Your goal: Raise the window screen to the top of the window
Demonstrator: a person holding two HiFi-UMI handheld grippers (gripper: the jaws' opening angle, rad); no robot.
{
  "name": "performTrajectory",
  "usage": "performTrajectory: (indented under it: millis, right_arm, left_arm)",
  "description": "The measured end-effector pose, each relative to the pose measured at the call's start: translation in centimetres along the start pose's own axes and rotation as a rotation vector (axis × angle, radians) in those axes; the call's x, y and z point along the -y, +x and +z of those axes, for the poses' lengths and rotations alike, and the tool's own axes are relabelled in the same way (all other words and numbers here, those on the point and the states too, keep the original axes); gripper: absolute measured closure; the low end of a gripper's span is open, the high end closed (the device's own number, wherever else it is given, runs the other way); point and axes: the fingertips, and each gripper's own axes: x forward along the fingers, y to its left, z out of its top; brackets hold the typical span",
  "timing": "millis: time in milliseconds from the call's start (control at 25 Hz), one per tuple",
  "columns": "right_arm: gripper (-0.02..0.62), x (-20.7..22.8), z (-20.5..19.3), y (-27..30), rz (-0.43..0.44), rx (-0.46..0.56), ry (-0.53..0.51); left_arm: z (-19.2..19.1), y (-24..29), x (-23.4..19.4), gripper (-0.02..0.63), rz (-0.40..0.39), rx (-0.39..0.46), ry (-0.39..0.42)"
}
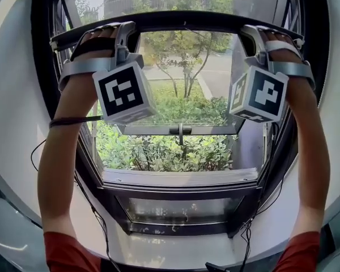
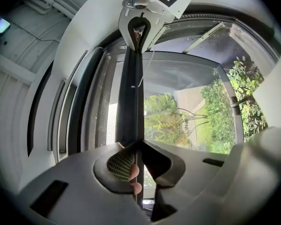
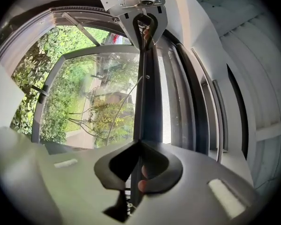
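You reach up with both arms; your left gripper [image 2: 136,146] and right gripper [image 3: 140,143] each clamp the dark screen bar [image 1: 187,20] in narrow jaws, one near each end

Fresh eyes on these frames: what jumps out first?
Both grippers are clamped on the screen's dark bar, high in the window. The left gripper is at the head view's left and the right gripper at its right. Next come their black-and-white marker cubes, then the sunlit green shrubs outside, below.
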Motion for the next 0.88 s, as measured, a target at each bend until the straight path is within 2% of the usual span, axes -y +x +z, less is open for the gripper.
performTrajectory:
  millis: [120, 240, 480, 640, 880]
  right_arm:
    - [0.568, 2.4, 0.4, 1.2, -0.002, 0.001, -0.029]
    - [0.565, 3.2, -0.2, 2.0, 0.005, -0.005, -0.056]
    - [0.565, 5.6, -0.9, 4.1, -0.02, -0.032, -0.049]
    - [0.565, 7.8, -1.5, 5.3, -0.034, -0.061, -0.042]
    - [0.565, 9.9, -2.2, 6.6, -0.073, -0.073, -0.027]
  left_arm:
    - [-0.7, 1.1, -2.7, 0.554, 0.031, -0.005, -0.005]
    - [-0.3, 2.0, -3.6, 0.554, 0.045, -0.012, 0.004]
    - [0.2, 3.7, -5.8, 0.551, 0.067, -0.018, 0.003]
    - [0.6, 5.0, -8.8, 0.551, 0.137, -0.024, 0.013]
    - [1.0, 6.2, -10.7, 0.551, 0.153, -0.04, 0.03]
